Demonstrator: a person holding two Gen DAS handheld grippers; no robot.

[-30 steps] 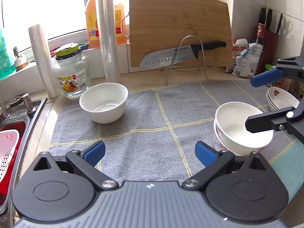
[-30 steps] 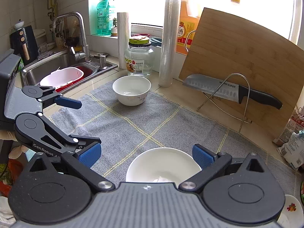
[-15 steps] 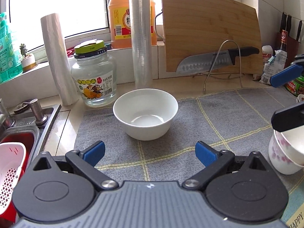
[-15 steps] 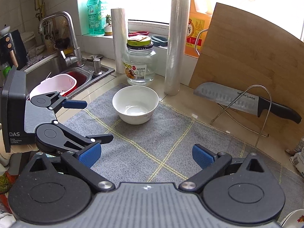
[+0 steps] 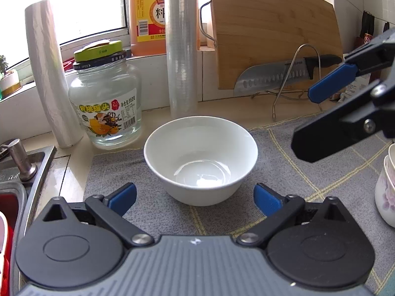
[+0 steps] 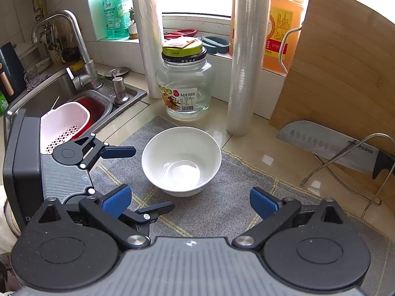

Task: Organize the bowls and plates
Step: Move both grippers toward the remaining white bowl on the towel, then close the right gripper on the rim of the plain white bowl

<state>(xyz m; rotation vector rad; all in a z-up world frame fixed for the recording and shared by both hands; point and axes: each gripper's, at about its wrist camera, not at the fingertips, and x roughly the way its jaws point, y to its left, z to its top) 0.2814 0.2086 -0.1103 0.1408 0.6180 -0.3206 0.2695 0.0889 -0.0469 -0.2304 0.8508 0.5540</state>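
**Two open grippers close in on a white bowl**

Left wrist view: the left gripper (image 5: 195,196) hangs low over a grey checked cloth (image 5: 284,172) on the tabletop, its blue-padded fingers spread wide and holding nothing. A white bowl (image 5: 200,164) stands upright on the cloth just ahead, in line with the gap between the fingers. Behind it are a glass jar (image 5: 105,103) with a green lid, two rolls of plastic wrap and a wooden cutting board (image 5: 271,29) with a knife (image 5: 279,76) resting on a wire stand. The right gripper (image 5: 316,120) enters from the right, above the cloth. At the right edge, stacked flowered bowls (image 5: 386,190) are partly cut off.

Right wrist view: the right gripper (image 6: 190,201) is likewise wide open and empty, the bowl (image 6: 181,160) just beyond its fingers. The left gripper (image 6: 145,180) sits to the bowl's left, open, near but apart from it. A sink (image 6: 49,91) with a faucet and a white strainer basket (image 6: 64,120) lies further left.
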